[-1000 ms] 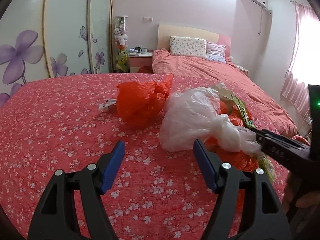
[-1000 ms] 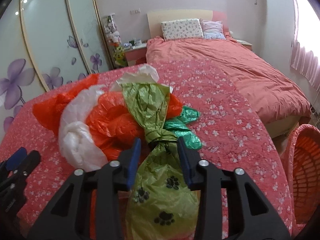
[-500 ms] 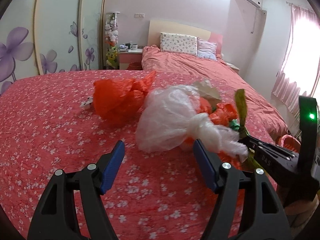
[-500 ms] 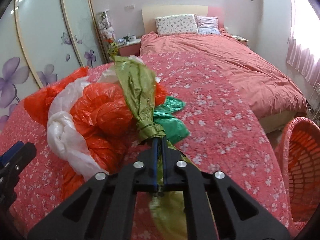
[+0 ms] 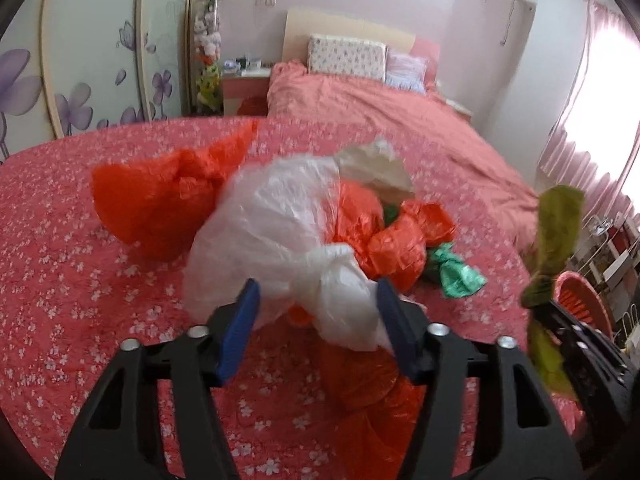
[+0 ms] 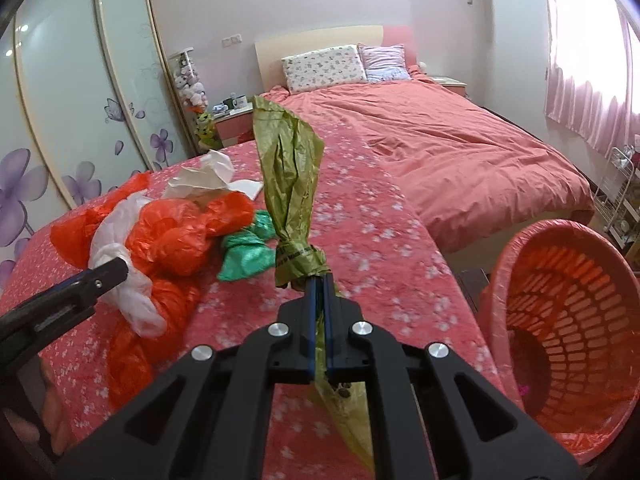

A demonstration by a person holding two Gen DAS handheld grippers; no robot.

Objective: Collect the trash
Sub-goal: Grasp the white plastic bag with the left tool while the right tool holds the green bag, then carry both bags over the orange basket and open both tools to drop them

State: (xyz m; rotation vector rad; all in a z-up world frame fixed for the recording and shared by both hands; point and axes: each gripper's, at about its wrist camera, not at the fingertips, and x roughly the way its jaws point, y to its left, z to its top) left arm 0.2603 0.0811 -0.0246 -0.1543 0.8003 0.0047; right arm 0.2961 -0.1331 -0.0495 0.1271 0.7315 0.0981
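Observation:
My left gripper [image 5: 317, 284] reaches over the knotted neck of a white plastic bag [image 5: 280, 232]. Its jaws are closing with the bag between the blue pads; a firm press does not show. The same gripper's tip [image 6: 108, 276] meets the white bag [image 6: 116, 240] in the right wrist view. My right gripper [image 6: 318, 278] is shut on the tied neck of an olive-green bag [image 6: 288, 168], held clear above the bedspread. That olive-green bag [image 5: 558, 220] shows at the far right of the left wrist view. An orange laundry-style basket [image 6: 560, 240] stands on the floor to the right.
Two orange bags [image 5: 160, 196] [image 5: 384, 240], a small green bag [image 5: 456, 272] and crumpled white paper [image 5: 372, 164] lie heaped on the flowered red bedspread [image 5: 80, 280]. A second bed [image 6: 460, 148] lies beyond, with a flower-painted wardrobe [image 6: 80, 100] at left.
My right gripper shut on the olive-green bag's neck and carried it off the heap to the right, nearer the basket. My left gripper moved forward onto the white bag and its jaws narrowed.

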